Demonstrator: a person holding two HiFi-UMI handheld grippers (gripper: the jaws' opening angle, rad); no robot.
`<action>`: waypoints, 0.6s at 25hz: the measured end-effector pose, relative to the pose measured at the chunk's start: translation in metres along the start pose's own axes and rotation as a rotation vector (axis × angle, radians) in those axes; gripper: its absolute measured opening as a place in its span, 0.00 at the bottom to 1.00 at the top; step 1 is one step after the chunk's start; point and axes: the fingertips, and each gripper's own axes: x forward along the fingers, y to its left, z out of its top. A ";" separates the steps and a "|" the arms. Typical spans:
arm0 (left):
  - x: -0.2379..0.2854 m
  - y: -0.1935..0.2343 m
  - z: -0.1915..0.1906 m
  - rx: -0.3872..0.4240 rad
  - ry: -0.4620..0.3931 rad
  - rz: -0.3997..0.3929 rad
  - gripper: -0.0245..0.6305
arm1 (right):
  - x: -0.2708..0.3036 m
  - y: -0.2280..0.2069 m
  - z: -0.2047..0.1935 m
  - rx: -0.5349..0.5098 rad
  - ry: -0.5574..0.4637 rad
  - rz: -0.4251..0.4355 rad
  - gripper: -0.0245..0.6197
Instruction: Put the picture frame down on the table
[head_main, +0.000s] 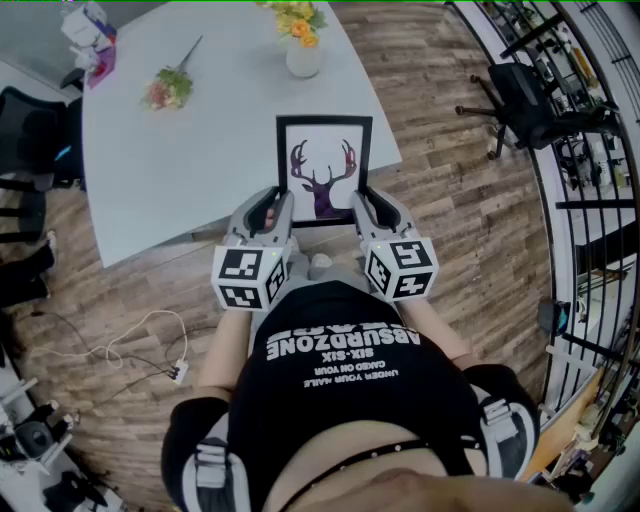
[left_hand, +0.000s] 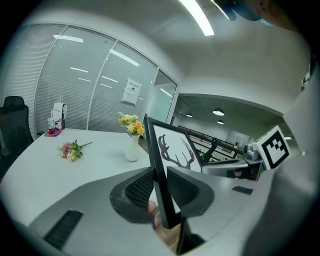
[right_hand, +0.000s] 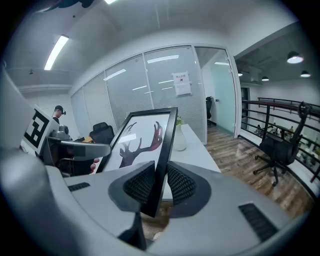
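Glass-walled office, wood-plank floor (head_main: 450, 230): a person in a black printed T-shirt (head_main: 345, 400) stands at the near edge of a pale grey table (head_main: 150, 190), holding a black picture frame (head_main: 323, 165) between two hand-held grippers. The left gripper (head_main: 272, 205) has its jaws clamped on the frame's left side rail, low down near the bottom corner. The right gripper (head_main: 366, 205) grips the right side rail at about the same height. In both gripper views the ribbed pads press the rail from front and back, and the frame's bottom corner hangs free with floor planks showing beneath it.

The frame carries a dark purple deer-head print on white. It is held upright in the air over the table's near edge and is not resting on the tabletop.

Farther back on the table stand a white vase of yellow and orange flowers (head_main: 303, 55) and, well apart to the left, a loose flower sprig (head_main: 170, 88). A black office chair (head_main: 530, 100) sits on the floor to the right, and a white cable (head_main: 130, 340) trails across the planks at left.
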 end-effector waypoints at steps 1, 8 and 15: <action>0.000 0.003 -0.001 -0.002 0.002 -0.004 0.18 | 0.003 0.001 0.000 -0.001 0.004 0.001 0.18; 0.004 0.028 -0.001 -0.011 0.019 -0.015 0.18 | 0.029 0.011 0.000 0.013 0.027 -0.008 0.18; 0.026 0.057 0.004 0.002 0.054 -0.081 0.18 | 0.058 0.013 0.006 0.032 0.024 -0.064 0.18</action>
